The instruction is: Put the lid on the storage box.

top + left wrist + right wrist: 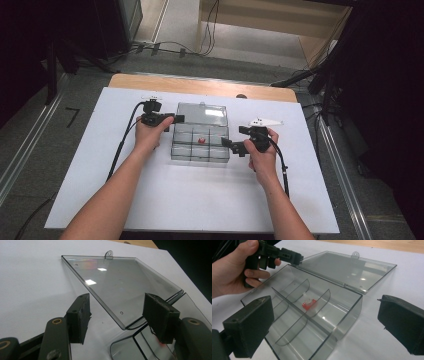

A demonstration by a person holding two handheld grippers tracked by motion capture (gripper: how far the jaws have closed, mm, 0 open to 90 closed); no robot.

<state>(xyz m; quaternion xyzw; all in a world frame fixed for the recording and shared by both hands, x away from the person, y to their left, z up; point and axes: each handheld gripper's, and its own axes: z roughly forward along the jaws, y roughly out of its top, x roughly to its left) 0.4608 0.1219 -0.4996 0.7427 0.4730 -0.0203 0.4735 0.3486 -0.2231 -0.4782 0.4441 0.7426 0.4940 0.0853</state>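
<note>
A clear plastic compartment box (200, 142) sits in the middle of the white table (190, 200), its lid (202, 113) folded open and lying flat on the far side. A small red piece (201, 140) lies in one of the middle compartments.

The person's left forearm reaches in from the near left edge, angled toward the box, and the left hand (149, 131) grips the left hand-held gripper (176, 119) level with the table, pointing right at the box's far left corner. In the left gripper view its jaws stand partly open and straddle the near corner of the lid where it hinges to the box; the pads are not pressing on the plastic, and nothing is held.

The right forearm comes in from the near right, wrist bent slightly inward, and the right hand (262, 150) holds the right hand-held gripper (231, 145) just beside the box's right wall, pointing left and a little near. In the right gripper view its jaws are spread wide, one on either side of the near corner of the box, clear of it and holding nothing. That view also shows the left hand (235, 272) wrapped round its gripper at the box's far corner.
</note>
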